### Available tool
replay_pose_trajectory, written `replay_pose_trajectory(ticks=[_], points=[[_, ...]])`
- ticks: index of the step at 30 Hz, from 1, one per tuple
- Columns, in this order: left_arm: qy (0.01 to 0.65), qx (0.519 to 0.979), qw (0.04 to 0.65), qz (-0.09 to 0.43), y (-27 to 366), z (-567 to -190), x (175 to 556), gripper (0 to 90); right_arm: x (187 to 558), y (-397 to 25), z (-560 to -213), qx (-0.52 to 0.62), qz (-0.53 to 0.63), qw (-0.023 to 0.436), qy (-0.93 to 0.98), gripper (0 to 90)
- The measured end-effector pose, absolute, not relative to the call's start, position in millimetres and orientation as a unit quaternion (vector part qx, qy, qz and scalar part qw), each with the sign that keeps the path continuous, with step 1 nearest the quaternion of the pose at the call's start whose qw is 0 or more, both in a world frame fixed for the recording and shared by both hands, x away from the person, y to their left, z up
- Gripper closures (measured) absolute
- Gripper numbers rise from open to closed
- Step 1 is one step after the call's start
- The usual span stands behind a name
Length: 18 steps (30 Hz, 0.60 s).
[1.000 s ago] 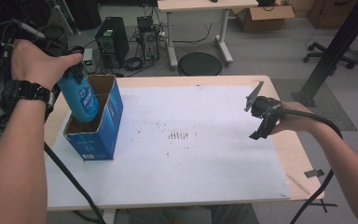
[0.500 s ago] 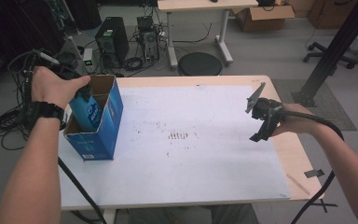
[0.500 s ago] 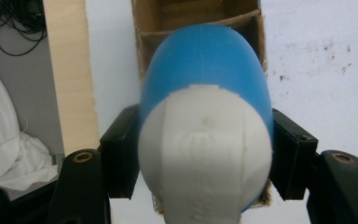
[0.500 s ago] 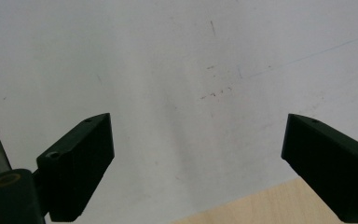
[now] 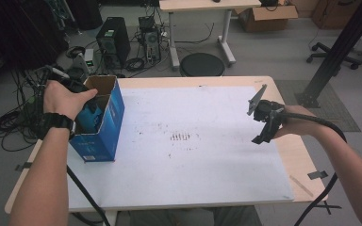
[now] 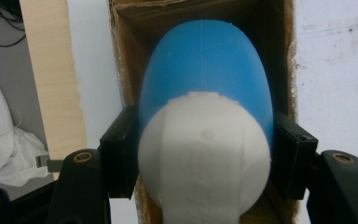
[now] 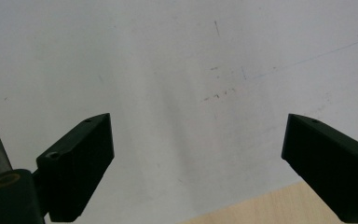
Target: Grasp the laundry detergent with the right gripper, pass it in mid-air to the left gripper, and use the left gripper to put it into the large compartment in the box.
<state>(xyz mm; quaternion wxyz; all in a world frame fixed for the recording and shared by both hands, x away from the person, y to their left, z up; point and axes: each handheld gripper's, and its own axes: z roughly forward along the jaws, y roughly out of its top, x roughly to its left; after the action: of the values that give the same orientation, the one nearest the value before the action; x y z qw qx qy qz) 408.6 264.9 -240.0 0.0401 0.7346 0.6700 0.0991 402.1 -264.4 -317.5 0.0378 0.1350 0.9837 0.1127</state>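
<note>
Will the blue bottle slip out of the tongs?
Probably not right away: the left tongs squeeze the blue bottle from both sides. Its rounded, smooth-looking plastic might slide if tilted. Inside the narrow box, it likely can't tip far.

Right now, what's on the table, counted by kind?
Blue cardboard box: 1
Blue-and-white bottle, held in the left gripper inside the box: 1
White paper sheet covering the tabletop: 1
Total: 3
</note>
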Motion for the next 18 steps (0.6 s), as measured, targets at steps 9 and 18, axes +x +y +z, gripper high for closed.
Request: replay_pose_trajectory(ticks=[9, 18], points=[[0.67, 0.736, 0.039, 0.094, 265, -251, 409, 38.3, 402, -263, -319, 0.136, 0.11, 0.038, 0.984, 8.8], [0.668, 0.737, 0.037, 0.093, 263, -261, 409, 38.3, 401, -262, -320, 0.136, 0.111, 0.034, 0.984, 8.7]])
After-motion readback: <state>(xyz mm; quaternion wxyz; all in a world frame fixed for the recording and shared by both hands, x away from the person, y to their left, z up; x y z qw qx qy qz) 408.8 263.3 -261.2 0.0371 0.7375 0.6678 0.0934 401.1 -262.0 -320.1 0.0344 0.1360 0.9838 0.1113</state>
